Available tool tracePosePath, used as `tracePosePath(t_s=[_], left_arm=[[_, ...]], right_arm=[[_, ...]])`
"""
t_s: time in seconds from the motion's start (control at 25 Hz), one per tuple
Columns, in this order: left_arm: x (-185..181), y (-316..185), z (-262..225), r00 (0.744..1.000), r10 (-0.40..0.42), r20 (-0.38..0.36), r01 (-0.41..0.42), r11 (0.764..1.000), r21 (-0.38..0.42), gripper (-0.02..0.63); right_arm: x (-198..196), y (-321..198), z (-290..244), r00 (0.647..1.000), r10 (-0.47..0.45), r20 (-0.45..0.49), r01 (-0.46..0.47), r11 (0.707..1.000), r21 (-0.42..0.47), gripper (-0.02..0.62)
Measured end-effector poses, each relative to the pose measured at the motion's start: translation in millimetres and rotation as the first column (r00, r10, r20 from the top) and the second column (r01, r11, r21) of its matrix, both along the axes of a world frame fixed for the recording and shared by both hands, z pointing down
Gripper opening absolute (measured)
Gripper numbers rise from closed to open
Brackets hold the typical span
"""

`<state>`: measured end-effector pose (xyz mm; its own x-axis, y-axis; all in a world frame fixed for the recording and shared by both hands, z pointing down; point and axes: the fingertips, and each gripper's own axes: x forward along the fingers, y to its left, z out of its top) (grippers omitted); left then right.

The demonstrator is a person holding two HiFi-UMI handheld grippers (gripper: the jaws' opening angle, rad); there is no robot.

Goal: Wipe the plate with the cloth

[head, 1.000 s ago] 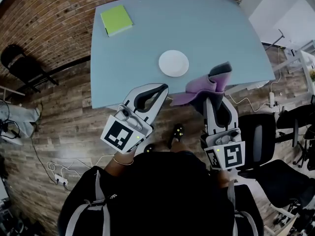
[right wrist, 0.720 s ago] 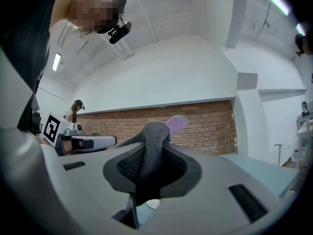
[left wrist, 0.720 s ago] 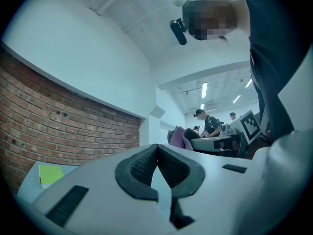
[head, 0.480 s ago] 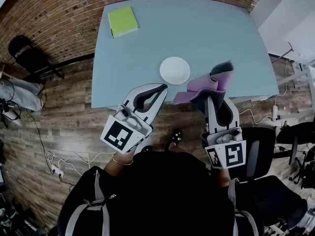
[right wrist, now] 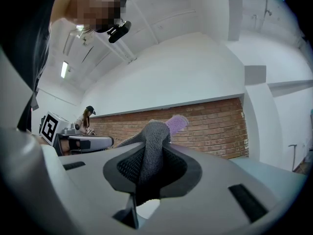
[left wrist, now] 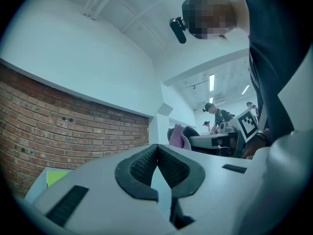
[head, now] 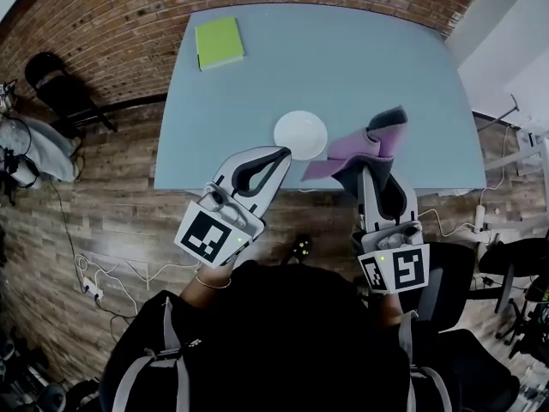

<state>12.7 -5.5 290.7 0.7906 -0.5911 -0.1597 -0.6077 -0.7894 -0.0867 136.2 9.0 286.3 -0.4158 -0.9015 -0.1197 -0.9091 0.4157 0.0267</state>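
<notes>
In the head view, the white plate [head: 300, 134] is sitting on the blue bench [head: 257, 84] near its front edge, well apart from a green pad [head: 219, 43] at the far corner. The right gripper [head: 374, 170] is holding the purple-and-grey cloth [head: 360, 148] up just to the right of the plate, and the left gripper [head: 286, 153] is pointing at the plate's near rim. In the left gripper view, the jaws are pressing together with nothing between them, so this gripper is probably serving best as a stop against the rim, keeping the light plate from sliding. In the right gripper view, the jaws are pinching a grey fold of the cloth, with the purple end sticking up beyond them. For a good wipe, I judge that the loose purple flap should be coming down flat on the plate, with the hard jaw tips kept off it.
</notes>
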Motion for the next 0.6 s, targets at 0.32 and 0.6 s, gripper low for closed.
tracePosePath(t_s=[0.32,0.6], left_arm=[[12,-12,1,0.998,-0.069,-0.004,0.069,0.998,0.007,0.008],[21,-13,0,0.993,-0.116,0.002,0.116,0.993,0.009,0.008]], right_arm=[[16,-19,4,0.998,-0.056,-0.002,0.056,0.998,0.003,0.066],[27,-26,3,0.995,-0.101,-0.001,0.101,0.995,0.011,0.066]])
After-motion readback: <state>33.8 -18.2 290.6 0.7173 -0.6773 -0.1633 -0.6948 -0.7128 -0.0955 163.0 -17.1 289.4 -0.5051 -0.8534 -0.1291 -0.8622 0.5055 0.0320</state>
